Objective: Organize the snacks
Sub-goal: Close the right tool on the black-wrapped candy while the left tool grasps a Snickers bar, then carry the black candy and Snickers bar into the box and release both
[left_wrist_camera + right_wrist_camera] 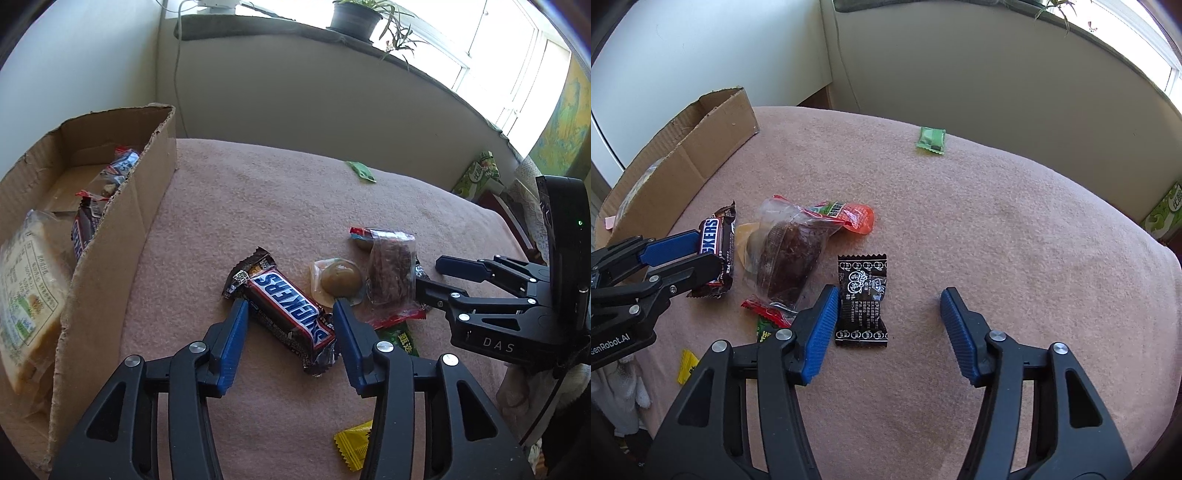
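Brown chocolate bar [287,312] between my spread left claw [290,309]: I square up before pinching. Right claw [888,308] spread beside black sachet [862,301].

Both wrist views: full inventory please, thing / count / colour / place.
Box: 1, brown cardboard, left of blanket; holds bread and bars.
Snickers: 1, brown, between left jaws.
Black packet: 1, black, beside right gripper's left pad.
Dark cake bag: 1, clear, mid pile.
Round pastry: 1, tan, beside Snickers.
Green candy: 1, green, far side, alone.
Yellow packet: 1, yellow, near edge.
Blanket: 1, pink, under everything.
Plant: 1, green, windowsill.
Left gripper: black, blue pads, open.
Right gripper: same, open.
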A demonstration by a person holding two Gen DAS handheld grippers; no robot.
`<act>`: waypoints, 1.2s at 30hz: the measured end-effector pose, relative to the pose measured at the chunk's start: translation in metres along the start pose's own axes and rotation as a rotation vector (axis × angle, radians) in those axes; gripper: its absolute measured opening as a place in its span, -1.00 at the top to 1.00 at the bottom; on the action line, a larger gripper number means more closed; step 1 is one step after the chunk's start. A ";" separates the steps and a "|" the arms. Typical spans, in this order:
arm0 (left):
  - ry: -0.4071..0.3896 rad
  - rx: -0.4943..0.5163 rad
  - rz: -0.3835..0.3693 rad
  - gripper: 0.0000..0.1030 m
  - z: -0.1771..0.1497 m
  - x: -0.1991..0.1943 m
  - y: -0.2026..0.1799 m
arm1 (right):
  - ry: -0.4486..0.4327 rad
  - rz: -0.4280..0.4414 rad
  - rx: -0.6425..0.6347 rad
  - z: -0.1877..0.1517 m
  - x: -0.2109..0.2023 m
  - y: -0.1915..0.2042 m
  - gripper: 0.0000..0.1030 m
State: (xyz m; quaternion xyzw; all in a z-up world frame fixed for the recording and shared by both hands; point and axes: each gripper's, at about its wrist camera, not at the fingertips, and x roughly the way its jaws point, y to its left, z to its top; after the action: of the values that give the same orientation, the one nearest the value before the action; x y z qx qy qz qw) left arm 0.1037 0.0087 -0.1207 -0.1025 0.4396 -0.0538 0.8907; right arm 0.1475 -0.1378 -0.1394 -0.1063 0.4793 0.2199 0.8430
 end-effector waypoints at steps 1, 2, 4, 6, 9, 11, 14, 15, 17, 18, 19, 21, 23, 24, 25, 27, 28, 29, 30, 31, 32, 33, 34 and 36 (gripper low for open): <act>0.003 0.001 0.005 0.11 0.001 0.002 0.000 | -0.001 -0.003 0.000 0.001 0.001 0.000 -0.16; 0.006 0.001 0.008 0.11 0.002 0.004 0.000 | -0.001 -0.005 -0.002 0.002 0.002 0.000 -0.16; 0.011 0.007 0.016 0.11 0.004 0.007 -0.001 | 0.000 -0.015 -0.015 0.004 0.004 0.002 -0.16; 0.011 0.015 0.026 0.11 0.005 0.008 -0.001 | 0.000 -0.027 -0.032 0.006 0.006 0.005 -0.16; 0.010 0.036 0.037 0.14 0.007 0.011 -0.002 | -0.003 -0.035 -0.040 0.008 0.006 0.005 0.09; 0.006 0.051 0.051 0.27 0.007 0.012 -0.002 | -0.003 -0.039 -0.043 0.008 0.005 0.003 0.21; -0.002 0.061 0.055 0.38 0.006 0.012 -0.003 | -0.003 -0.039 -0.042 0.007 0.004 0.002 0.34; -0.004 0.061 0.054 0.39 0.006 0.011 -0.002 | -0.003 -0.039 -0.041 0.007 0.003 0.001 0.37; -0.006 0.067 0.055 0.42 0.005 0.010 -0.002 | -0.004 -0.039 -0.036 0.006 0.002 0.000 0.47; -0.007 0.070 0.055 0.43 0.005 0.009 -0.002 | -0.004 -0.036 -0.033 0.006 0.002 -0.001 0.47; -0.009 0.072 0.055 0.47 0.004 0.008 -0.003 | -0.004 -0.034 -0.030 0.005 0.001 -0.002 0.47; -0.009 0.074 0.055 0.48 0.004 0.007 -0.004 | -0.004 -0.032 -0.028 0.005 0.001 -0.003 0.47; -0.010 0.071 0.052 0.48 0.004 0.008 -0.004 | -0.005 -0.029 -0.025 0.004 0.000 -0.004 0.48; -0.013 0.067 0.051 0.48 0.004 0.007 -0.004 | -0.005 -0.028 -0.021 0.003 -0.001 -0.004 0.48; -0.017 0.064 0.051 0.48 0.004 0.007 -0.004 | -0.006 -0.026 -0.017 0.002 -0.003 -0.005 0.48; -0.025 0.061 0.047 0.48 0.004 0.004 -0.004 | -0.008 -0.020 -0.007 0.001 -0.005 -0.007 0.49; -0.029 0.060 0.045 0.48 0.004 0.002 -0.004 | -0.010 -0.018 -0.002 -0.001 -0.008 -0.007 0.49; -0.036 0.059 0.044 0.48 0.003 -0.002 -0.003 | -0.013 -0.015 0.002 -0.002 -0.010 -0.009 0.49; -0.040 0.060 0.042 0.48 0.003 -0.004 -0.004 | -0.016 -0.013 0.007 -0.003 -0.012 -0.009 0.49; -0.045 0.059 0.040 0.48 0.003 -0.007 -0.003 | -0.018 -0.013 0.009 -0.004 -0.015 -0.009 0.49; -0.050 0.058 0.038 0.48 0.002 -0.010 -0.002 | -0.023 -0.014 0.010 -0.004 -0.017 -0.009 0.49; -0.057 0.056 0.037 0.48 0.002 -0.014 -0.002 | -0.027 -0.014 0.012 -0.005 -0.019 -0.009 0.49; -0.063 0.055 0.036 0.48 0.002 -0.017 -0.001 | -0.032 -0.015 0.015 -0.006 -0.023 -0.009 0.49; -0.078 0.055 0.032 0.48 0.001 -0.025 0.000 | -0.040 -0.015 0.019 -0.006 -0.027 -0.009 0.49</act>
State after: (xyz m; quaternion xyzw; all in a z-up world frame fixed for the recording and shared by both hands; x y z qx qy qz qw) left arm 0.0899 0.0135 -0.1008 -0.0731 0.4047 -0.0475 0.9103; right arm 0.1351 -0.1553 -0.1198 -0.0975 0.4637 0.2112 0.8549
